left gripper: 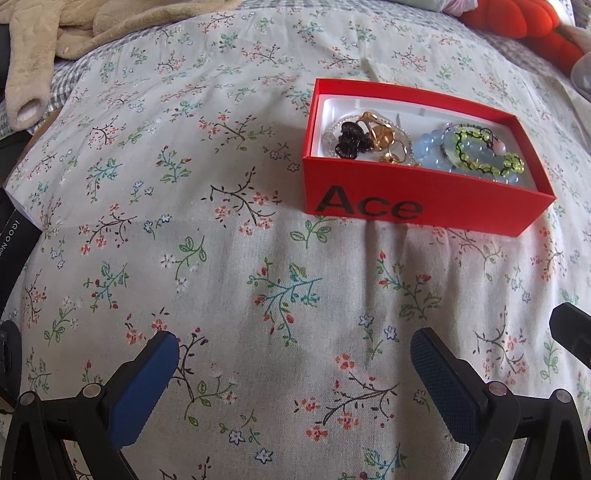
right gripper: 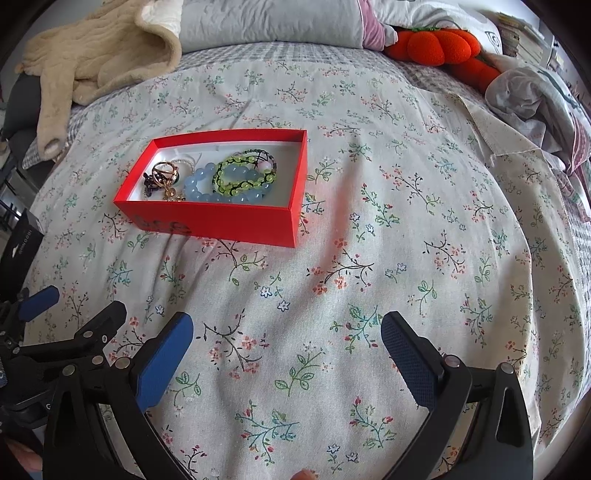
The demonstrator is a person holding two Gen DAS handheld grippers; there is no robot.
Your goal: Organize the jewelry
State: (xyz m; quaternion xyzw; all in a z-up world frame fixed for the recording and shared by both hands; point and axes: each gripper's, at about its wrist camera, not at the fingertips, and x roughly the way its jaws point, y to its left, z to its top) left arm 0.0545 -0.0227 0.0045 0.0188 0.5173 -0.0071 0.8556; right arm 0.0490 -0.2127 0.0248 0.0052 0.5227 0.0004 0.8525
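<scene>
Where the flowered sheet is spread over the bed, a beige fleece garment lies bunched at the far left corner, one sleeve trailing toward the edge. Nearer, at the left margin, a black box with pale lettering sits at the side of the bed.

The left tool hovers low over the sheet with its blue pads spread wide and nothing between them. In the right wrist view it shows again at the lower left, just beside the other tool.

Moving rightward, the red box rests on the sheet ahead of both tools and well apart from them, open-topped, with "Ace" printed in black on its near wall. Inside its white lining, from the left, sits a dark hair claw, touching a heap of gold pieces. Next to those comes a pale blue bead bracelet, and lying partly over it a yellow-green bead bracelet strung on dark cord. A clear beaded strand peeks out behind the gold pieces, though I cannot make out its full shape.

The right tool likewise hangs above bare sheet, its fingers set far apart and empty.

At the head of the bed lie grey pillows, then an orange plush toy, and at the far right a crumpled heap of pale cloth.
</scene>
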